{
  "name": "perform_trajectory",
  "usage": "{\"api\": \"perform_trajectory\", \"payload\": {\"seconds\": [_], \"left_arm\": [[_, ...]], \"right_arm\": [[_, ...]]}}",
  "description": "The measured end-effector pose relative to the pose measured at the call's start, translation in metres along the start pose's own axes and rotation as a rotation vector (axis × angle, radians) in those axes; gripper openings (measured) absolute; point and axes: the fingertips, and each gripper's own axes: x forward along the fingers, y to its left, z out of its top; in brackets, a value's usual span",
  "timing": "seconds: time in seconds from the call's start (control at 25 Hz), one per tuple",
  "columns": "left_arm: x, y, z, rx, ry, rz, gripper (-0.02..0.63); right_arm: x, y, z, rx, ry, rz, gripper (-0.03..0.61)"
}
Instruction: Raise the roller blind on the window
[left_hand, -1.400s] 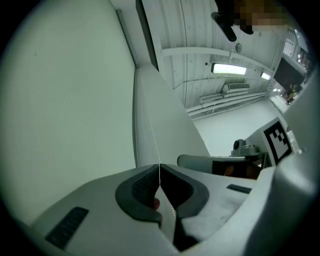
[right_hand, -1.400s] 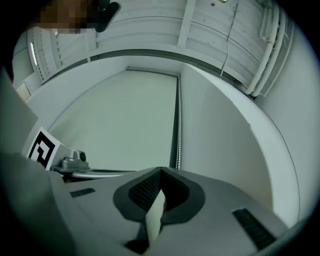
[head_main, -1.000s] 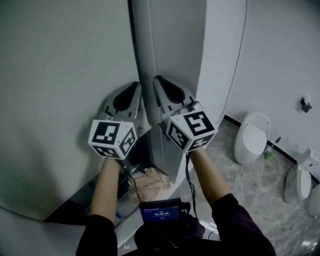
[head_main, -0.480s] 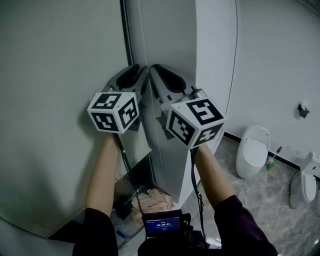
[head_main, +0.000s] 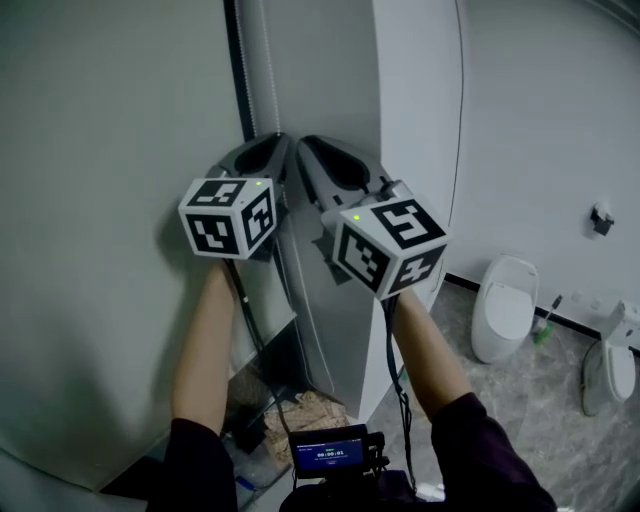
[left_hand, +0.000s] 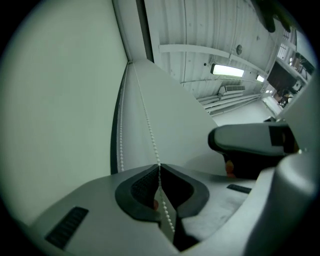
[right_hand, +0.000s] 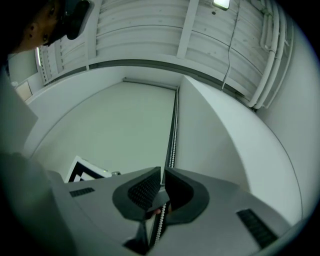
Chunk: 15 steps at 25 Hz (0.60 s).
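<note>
The grey roller blind (head_main: 100, 200) hangs down over the window at the left. Its white bead chain (left_hand: 145, 115) runs along the dark window frame (head_main: 236, 70) in the corner. My left gripper (head_main: 278, 140) points up at that corner; in the left gripper view it (left_hand: 159, 166) is shut on one strand of the chain, and a second strand (left_hand: 120, 135) hangs free to the left. My right gripper (head_main: 303, 142) sits right beside it. Its jaws (right_hand: 162, 172) stand almost together, with the chain (right_hand: 161, 220) running down between them.
A white wall column (head_main: 415, 150) stands just right of the grippers. Below on the marble floor are a white toilet (head_main: 505, 305), a green brush (head_main: 545, 320) and another white fixture (head_main: 607, 365). Crumpled cloth (head_main: 310, 405) lies on the sill; a small screen (head_main: 328, 450) hangs at my chest.
Both grippers have risen along the chain in the corner, the left one further. The left one now sits level with the right one's tip.
</note>
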Motion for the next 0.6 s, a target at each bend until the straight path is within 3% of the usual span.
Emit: {"api": "perform_trajectory", "payload": {"seconds": [0.2,0.32,0.6], "left_arm": [[-0.037,0.003,0.012,-0.001,-0.088,0.043,0.02],[-0.06,0.002,0.007,0.016,-0.101,0.067,0.02],[-0.08,-0.02,-0.035,-0.032,0.002,0.047,0.018]], "right_arm": [[0.03,0.01,-0.001,0.025,0.039,0.086,0.101],[0.048,0.018,0.013,0.035,0.02,0.119,0.104],[0.098,0.013,0.075,0.01,0.005,0.123,0.103]]}}
